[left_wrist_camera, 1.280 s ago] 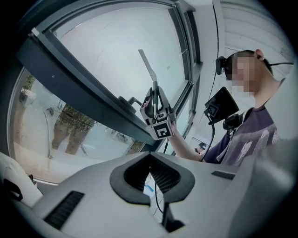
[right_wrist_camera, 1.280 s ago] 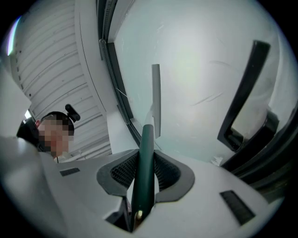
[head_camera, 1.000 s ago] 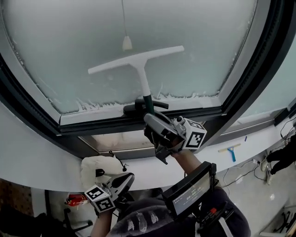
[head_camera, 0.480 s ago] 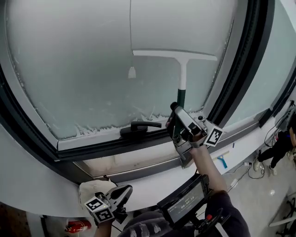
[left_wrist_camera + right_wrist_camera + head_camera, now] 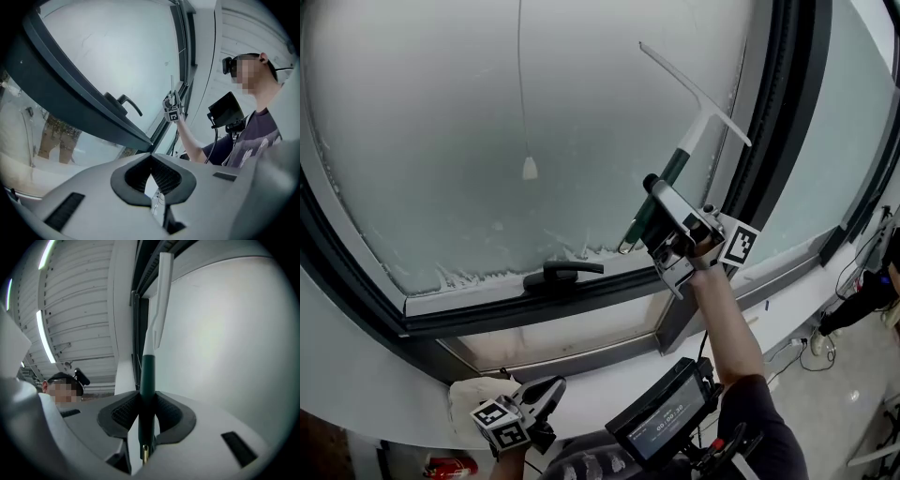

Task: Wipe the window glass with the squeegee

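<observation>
Pinching the dark green grip of the squeegee (image 5: 697, 127), the right claw (image 5: 649, 211) holds it up at the 2 o'clock part of the window glass (image 5: 469, 112), with the white blade slanting close beside the dark frame (image 5: 787, 112). The tool looks light and stiff, plastic with a thin wiping edge. A hold low on the grip, as here, should give reach, though the round handle may twist under uneven pressure. The left claw (image 5: 546, 392) hangs at 7 o'clock, pressed together on nothing. Only the right gripper view shows the handle seated between the ribbed pads (image 5: 123, 411). Only the head view shows the blade's tilt, and the left gripper view gives the raised arm side-on above the window handle (image 5: 124, 101). No view settles whether the blade touches the glass.
</observation>
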The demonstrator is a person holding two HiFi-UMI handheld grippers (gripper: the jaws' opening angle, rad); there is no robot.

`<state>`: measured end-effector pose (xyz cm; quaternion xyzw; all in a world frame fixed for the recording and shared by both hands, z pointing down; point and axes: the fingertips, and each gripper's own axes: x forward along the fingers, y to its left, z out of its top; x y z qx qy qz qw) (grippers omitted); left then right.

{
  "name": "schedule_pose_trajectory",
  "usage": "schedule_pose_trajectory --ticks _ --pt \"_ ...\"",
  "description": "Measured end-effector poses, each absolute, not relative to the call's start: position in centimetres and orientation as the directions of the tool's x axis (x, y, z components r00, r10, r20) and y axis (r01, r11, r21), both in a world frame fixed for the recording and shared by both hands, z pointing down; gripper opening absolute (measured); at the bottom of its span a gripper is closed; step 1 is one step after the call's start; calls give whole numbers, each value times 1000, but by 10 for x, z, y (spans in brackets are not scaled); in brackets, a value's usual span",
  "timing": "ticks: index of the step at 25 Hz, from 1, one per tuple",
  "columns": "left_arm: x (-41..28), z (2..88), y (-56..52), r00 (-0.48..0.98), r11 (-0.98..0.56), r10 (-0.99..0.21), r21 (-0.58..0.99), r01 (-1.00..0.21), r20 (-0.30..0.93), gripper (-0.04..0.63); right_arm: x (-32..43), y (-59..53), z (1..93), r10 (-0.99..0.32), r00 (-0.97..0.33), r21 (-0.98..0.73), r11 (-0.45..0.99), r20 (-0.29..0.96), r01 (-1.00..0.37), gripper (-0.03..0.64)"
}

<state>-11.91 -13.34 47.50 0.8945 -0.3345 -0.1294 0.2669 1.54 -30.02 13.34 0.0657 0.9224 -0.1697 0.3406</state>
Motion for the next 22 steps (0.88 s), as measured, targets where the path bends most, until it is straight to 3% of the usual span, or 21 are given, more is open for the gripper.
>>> schedule_pose_trajectory --ticks 4,12,22 --pt "-90 470 -151 712 -618 -697 571 -540 -81 5 16 -301 131 93 -857 -244 938 -507 246 97" --pt "-51 466 -178 679 -598 -729 566 -568 -89 5 21 -320 103 227 -904 -204 927 -361 314 97" --pt "-23 467 -199 684 -605 -724 555 -571 -86 5 51 -349 62 193 -885 -229 922 -424 311 97"
